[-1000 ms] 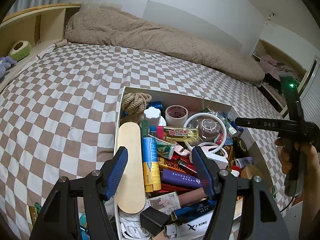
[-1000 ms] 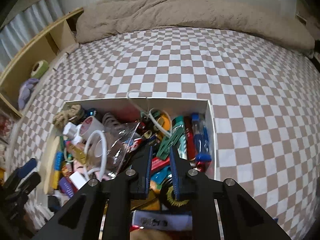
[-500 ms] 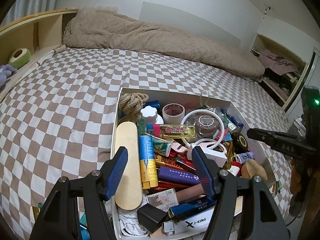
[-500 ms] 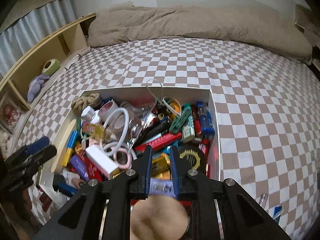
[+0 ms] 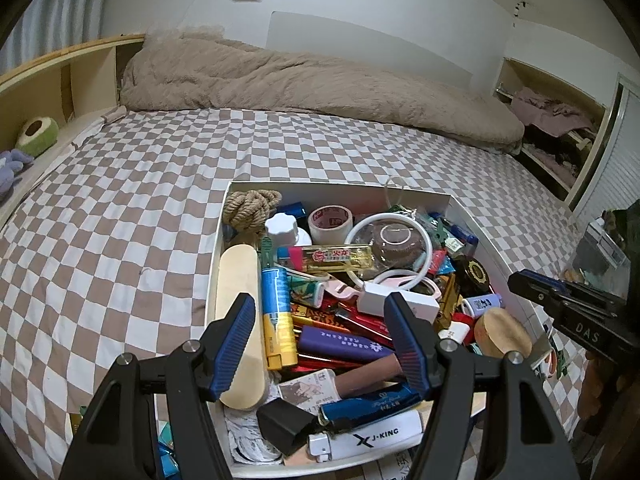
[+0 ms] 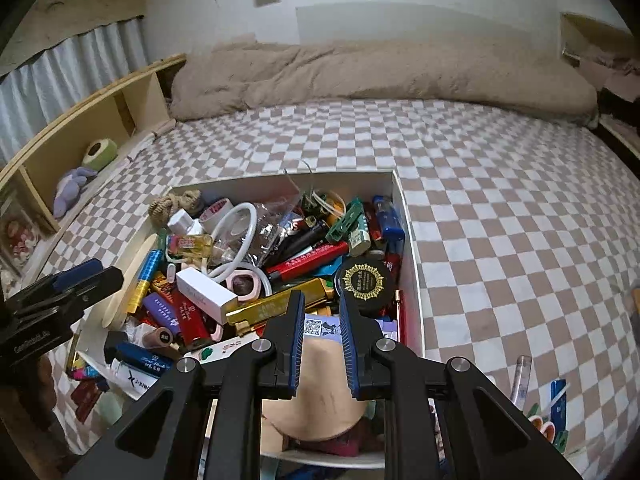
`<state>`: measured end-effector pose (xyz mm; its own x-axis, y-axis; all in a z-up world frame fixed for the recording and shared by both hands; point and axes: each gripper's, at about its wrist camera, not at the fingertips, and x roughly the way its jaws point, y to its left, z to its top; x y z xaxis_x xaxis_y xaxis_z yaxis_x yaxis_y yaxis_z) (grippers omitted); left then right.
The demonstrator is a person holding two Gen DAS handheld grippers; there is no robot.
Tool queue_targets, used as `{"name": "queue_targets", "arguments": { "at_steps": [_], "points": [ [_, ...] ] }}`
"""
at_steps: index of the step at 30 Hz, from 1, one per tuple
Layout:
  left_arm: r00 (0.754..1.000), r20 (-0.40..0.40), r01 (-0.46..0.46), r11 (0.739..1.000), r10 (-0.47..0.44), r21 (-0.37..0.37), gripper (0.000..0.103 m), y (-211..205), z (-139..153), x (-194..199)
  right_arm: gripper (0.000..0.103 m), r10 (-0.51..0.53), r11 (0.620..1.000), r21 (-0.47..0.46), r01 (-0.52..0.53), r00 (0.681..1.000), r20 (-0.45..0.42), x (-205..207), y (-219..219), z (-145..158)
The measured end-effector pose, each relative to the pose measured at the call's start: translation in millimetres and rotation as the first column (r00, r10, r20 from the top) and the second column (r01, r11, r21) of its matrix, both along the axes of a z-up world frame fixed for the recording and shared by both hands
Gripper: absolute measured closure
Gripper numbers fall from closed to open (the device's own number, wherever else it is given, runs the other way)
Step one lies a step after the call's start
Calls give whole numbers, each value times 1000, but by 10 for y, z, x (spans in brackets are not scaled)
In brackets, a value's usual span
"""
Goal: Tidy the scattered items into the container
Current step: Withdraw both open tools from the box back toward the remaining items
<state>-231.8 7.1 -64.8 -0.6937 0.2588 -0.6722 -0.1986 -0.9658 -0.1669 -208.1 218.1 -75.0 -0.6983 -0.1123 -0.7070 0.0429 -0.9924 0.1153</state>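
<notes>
Round tan disc (image 6: 320, 396) dropped into white box (image 6: 408, 240), right gripper (image 6: 320, 336) raised

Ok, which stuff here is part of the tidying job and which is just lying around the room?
Part of the job:
white box
round wooden disc
loose bits beside the box
right gripper

Just lying about:
beige duvet
green plush toy
purple plush toy

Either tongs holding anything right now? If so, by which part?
Nothing held. Left tongs gape wide above the box, empty. Right tongs narrowly parted, nothing between; the wooden disc lies loose below them.
</notes>
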Motion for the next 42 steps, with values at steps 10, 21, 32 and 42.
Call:
{"name": "queue_targets", "arguments": {
  "at_steps": [10, 21, 32, 42],
  "points": [
    [999, -36, -41, 999, 41, -8, 25, 6, 34, 76, 85, -2, 998, 68, 8, 996, -91, 147, -82, 31],
    [994, -69, -87, 996, 85, -31, 18, 20, 1, 180, 85, -42, 997, 61, 50, 991, -128, 298, 29, -16],
    [985, -102, -142, 990, 140, -14, 7, -98, -31, 352, 54, -65, 995, 61, 77, 981, -184, 445, 71, -11],
    [974, -163, -161, 987, 157, -11, 0, -147, 51, 434, 0, -100, 989, 75, 129, 948, -302, 582, 79, 96]
  ]
}}
